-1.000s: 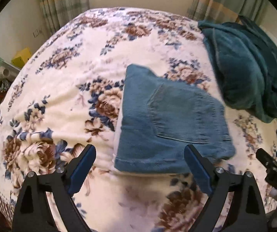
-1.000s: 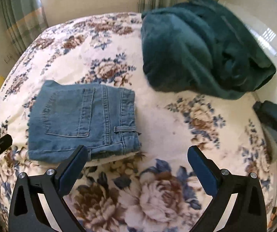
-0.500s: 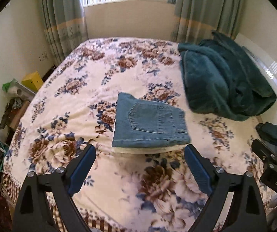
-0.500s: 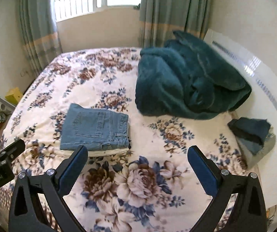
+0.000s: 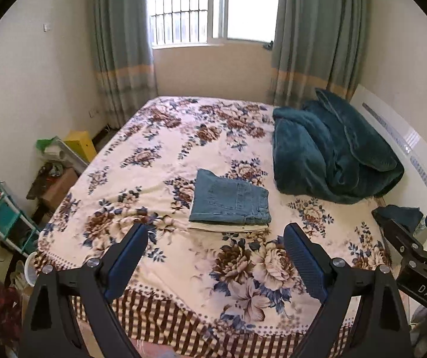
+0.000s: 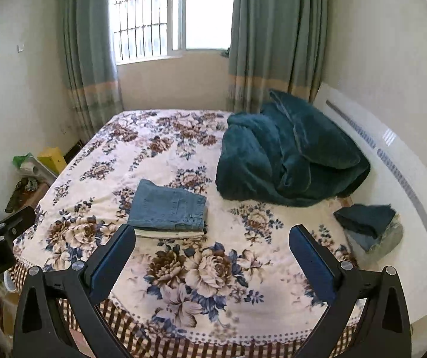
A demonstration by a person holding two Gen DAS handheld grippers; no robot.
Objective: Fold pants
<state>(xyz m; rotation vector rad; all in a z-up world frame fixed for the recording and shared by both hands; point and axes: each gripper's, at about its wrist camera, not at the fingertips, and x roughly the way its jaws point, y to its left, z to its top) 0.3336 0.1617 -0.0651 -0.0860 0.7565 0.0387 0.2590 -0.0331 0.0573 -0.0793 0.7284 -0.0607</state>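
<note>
- The pants (image 5: 229, 201) are blue denim, folded into a neat rectangle with a back pocket facing up, sitting near the middle of the bed (image 5: 159, 155), a bit toward the near edge.
- They rest on top of a folded cream-coloured garment (image 5: 228, 227) whose edge peeks out underneath along the near side.
- Bed has a floral cover, big brown and blue flowers, with a checked fringe along the near edge.
- To the right of the pants, well apart, there's a bunched-up teal blanket (image 6: 285, 161) against the white headboard (image 6: 392, 161).
- Near the right edge of the bed, a small stack of dark folded clothes (image 6: 368, 223).
- The left gripper (image 5: 216, 256) hangs off the near end of the bed, fingers spread wide, nothing between them, well away from the pants.
- The right gripper (image 6: 213, 252) is the same deal: fingers wide apart and empty, back off the near edge.
- Window with bars and grey-green curtains (image 5: 120, 41) at the far wall, cluttered shelves (image 5: 1, 208) on the left.
</note>
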